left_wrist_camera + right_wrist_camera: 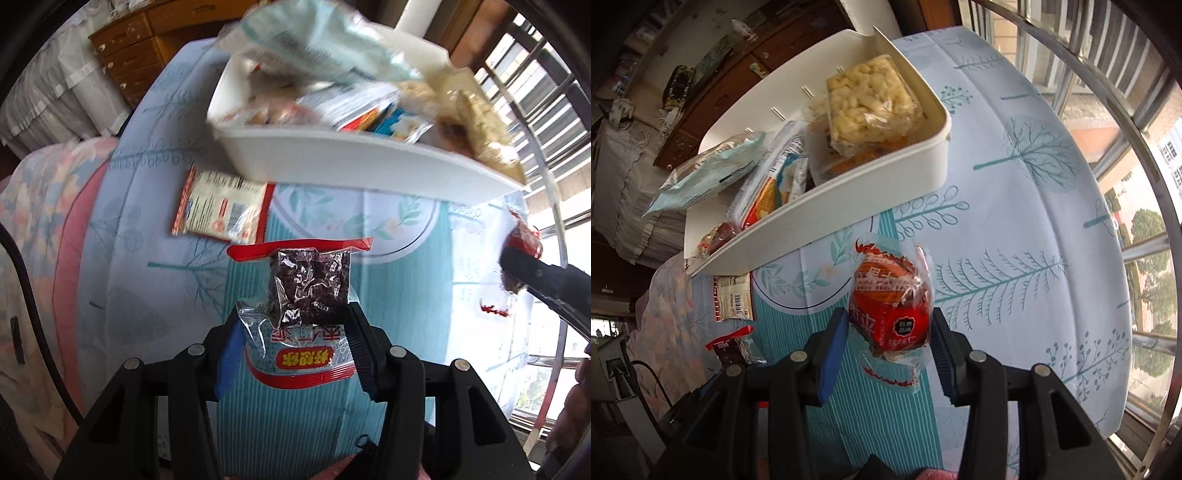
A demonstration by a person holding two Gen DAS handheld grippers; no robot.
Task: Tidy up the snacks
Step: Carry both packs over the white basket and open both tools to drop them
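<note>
My left gripper (293, 334) is shut on a clear packet of dark dried fruit with red edges (312, 291) and holds it above the table. My right gripper (888, 341) is shut on a small red wrapped snack (892, 302); it also shows at the right edge of the left wrist view (524, 236). A white bin (354, 158) (849, 192) full of snack packets stands beyond both grippers. A puffed-rice block (871, 99) lies on top at its right end, and a pale blue packet (709, 170) hangs over its left side.
A red-edged cream packet (225, 206) (733, 297) lies flat on the tablecloth (1015, 229) left of the bin. A metal window railing (1108, 92) runs along the right. A wooden dresser (125, 48) and a bed with a pink quilt (44, 206) are at the left.
</note>
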